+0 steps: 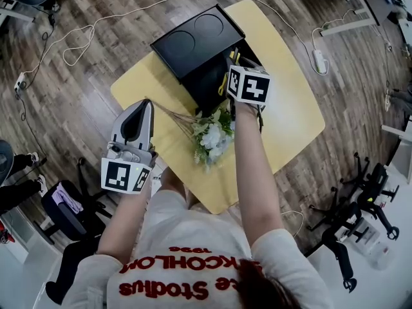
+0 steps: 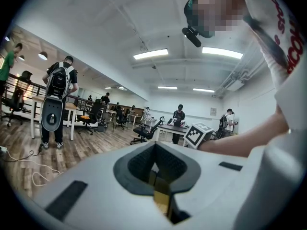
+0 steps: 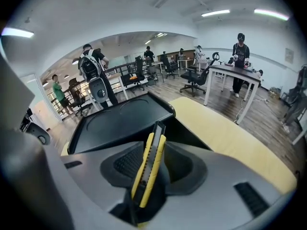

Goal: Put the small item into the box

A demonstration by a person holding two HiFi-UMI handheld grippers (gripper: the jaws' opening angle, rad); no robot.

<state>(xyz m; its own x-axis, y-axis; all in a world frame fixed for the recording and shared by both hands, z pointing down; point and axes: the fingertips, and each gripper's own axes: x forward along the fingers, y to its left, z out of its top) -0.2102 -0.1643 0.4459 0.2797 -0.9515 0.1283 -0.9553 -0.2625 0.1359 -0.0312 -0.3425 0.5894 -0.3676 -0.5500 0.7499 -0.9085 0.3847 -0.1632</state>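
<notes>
- Head view: the right gripper (image 1: 238,71) hangs nose-down over the open black box (image 1: 206,85) on the yellow table (image 1: 283,127). The left gripper (image 1: 141,108) hovers off the near-left edge, out of the way. A bunch of flowers (image 1: 209,137) lies just in front of the box, so I'd lift straight up afterwards rather than pull back over it.
- Left gripper view: jaws pinched together on nothing. I'd just leave it parked.
- Right gripper view: jaws clamp a yellow-and-black utility knife (image 3: 149,169), its tip poking out over the box's dark opening beside the raised lid (image 3: 120,121). My take: get the tip below the rim first, then let go so it slides in instead of bouncing off the edge.
</notes>
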